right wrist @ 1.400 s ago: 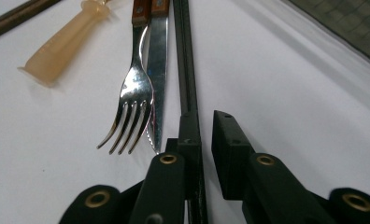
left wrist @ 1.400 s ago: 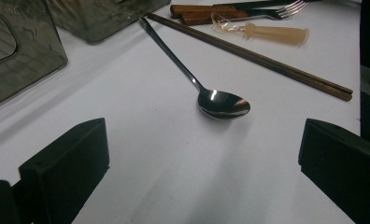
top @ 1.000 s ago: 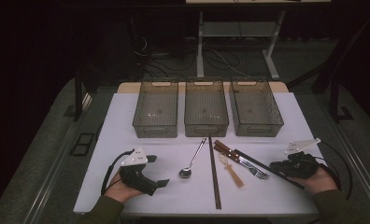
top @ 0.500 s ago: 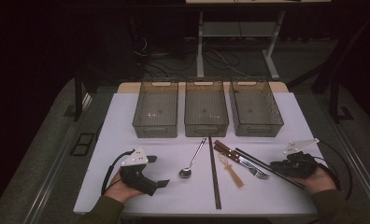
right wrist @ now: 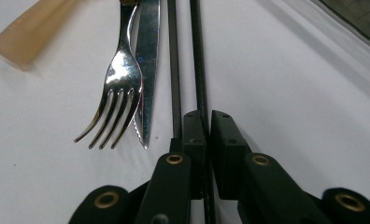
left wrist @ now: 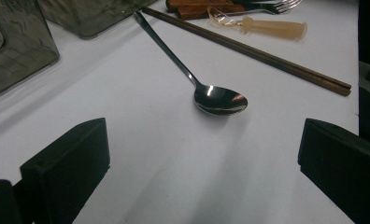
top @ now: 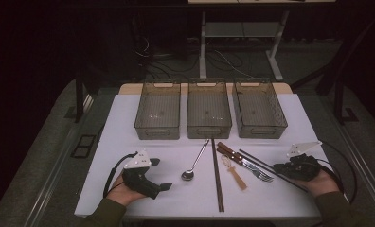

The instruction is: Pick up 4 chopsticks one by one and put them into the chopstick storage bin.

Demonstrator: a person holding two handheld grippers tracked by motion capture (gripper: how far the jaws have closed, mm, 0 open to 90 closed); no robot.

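Right tongs [right wrist: 206, 122] at the desk's [top: 129, 123] near right corner, clamped on one black chopstick [right wrist: 199, 56], its twin [right wrist: 174, 56] just beside. Left tongs [left wrist: 202, 168], near the front-left edge, gape wide, the spoon [left wrist: 219, 99] lying ahead, untouched.

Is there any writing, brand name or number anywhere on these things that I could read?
None can be read.
Pale plastic handle: faint raised marks, too blurred to read.
Grey plate on the left gripper: tiny dark marks, too small to read.
Spoon, fork, knife, bins: no text visible.
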